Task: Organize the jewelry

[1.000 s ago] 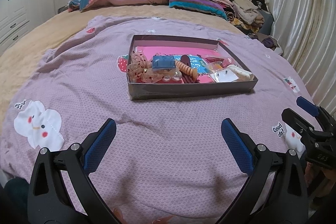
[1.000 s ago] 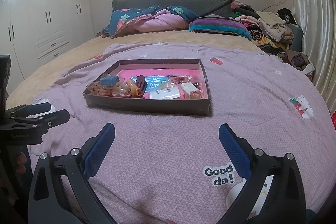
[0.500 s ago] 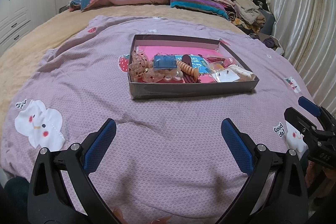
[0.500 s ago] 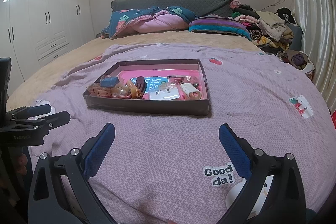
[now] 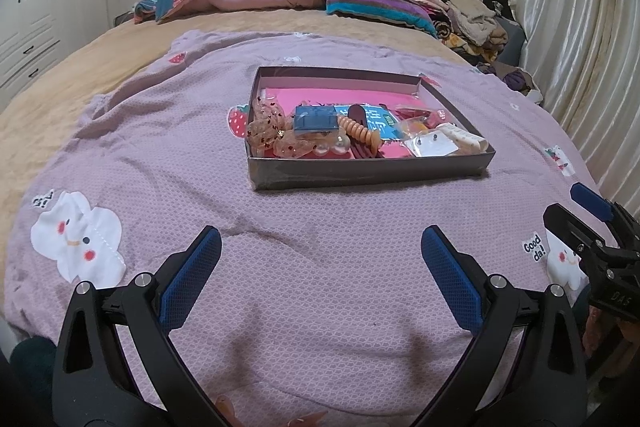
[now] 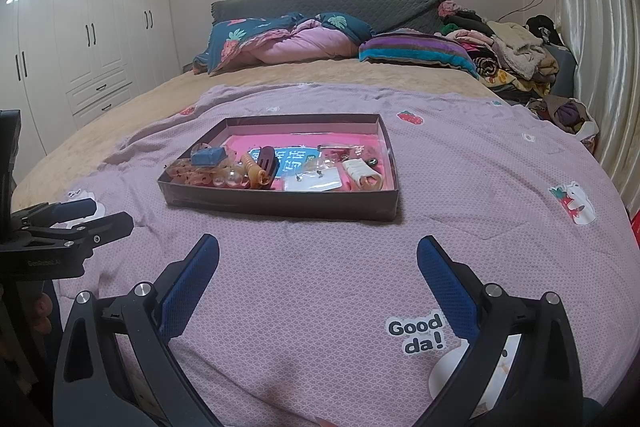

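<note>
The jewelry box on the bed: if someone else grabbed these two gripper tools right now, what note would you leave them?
Left gripper: open, empty, hovering over the purple blanket, short of the box.
Right gripper: open, empty, alongside it.
Shallow box sits on the blanket ahead of both. Inside, jumbled toward the near wall: sheer bow, blue case, orange spiral tie, pearl beads, earring card, cream clip.
Done: nothing visibly sorted.
Left: reach in, pick the pieces apart and arrange them.
</note>
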Demonstrator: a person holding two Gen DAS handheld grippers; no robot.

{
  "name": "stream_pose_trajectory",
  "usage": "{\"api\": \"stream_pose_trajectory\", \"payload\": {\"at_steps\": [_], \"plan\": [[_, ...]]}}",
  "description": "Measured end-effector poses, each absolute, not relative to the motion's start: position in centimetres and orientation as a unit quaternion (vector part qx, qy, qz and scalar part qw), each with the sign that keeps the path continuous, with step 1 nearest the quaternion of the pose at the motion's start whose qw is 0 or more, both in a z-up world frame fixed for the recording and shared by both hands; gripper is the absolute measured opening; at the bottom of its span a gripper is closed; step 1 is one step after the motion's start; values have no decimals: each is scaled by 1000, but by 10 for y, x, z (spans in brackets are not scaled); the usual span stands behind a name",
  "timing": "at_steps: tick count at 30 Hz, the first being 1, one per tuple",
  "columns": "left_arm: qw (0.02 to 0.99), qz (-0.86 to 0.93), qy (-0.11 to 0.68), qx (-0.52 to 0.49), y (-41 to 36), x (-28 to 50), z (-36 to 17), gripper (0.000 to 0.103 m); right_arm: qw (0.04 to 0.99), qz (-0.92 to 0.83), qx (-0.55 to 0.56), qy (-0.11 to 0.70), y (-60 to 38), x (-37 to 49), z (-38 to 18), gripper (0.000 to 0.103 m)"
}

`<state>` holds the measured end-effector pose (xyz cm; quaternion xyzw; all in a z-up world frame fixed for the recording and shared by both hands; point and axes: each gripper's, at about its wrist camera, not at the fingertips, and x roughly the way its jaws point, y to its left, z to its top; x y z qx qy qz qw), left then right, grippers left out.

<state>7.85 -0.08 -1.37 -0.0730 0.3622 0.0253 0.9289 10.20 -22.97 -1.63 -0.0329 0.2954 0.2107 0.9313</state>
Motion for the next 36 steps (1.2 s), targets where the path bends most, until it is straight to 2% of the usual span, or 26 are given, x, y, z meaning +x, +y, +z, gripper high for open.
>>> {"api": "stream_pose_trajectory", "payload": {"at_steps": [36], "plan": [[928,39,364,-64,2,82,-19,93,937,190,-24,291,-242,106,-12,99]]}}
